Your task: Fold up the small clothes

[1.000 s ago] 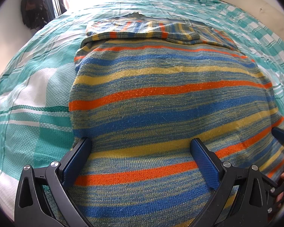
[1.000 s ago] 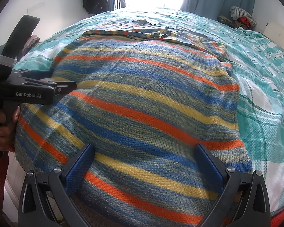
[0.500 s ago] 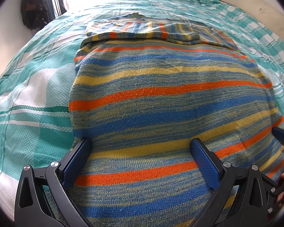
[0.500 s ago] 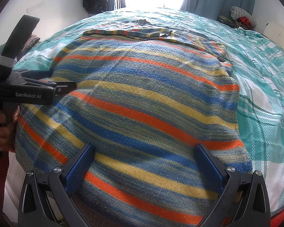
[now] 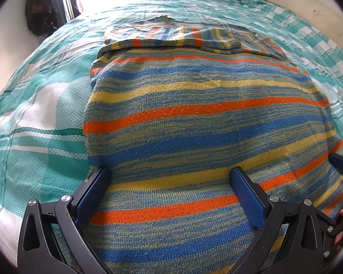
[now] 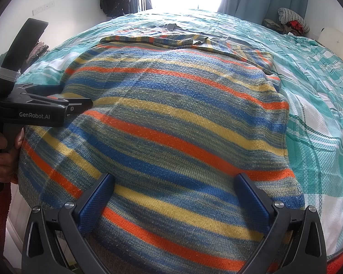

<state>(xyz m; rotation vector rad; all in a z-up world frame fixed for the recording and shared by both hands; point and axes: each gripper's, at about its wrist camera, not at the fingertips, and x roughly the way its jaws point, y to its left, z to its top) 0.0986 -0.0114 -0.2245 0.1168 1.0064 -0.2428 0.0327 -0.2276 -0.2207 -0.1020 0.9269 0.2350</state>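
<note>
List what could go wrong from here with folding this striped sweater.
1. Both the left gripper and the right gripper are open over the striped sweater, nowhere near a corner; closing here may pinch only the top layer and bunch it.
2. The sleeves lie folded loosely across the far end; lifting the hem could let them slide out.
3. The checked bedsheet is soft, so it might get pinched along.

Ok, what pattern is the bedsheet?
Teal and white checks on the bedsheet; clearest in the right wrist view.
</note>
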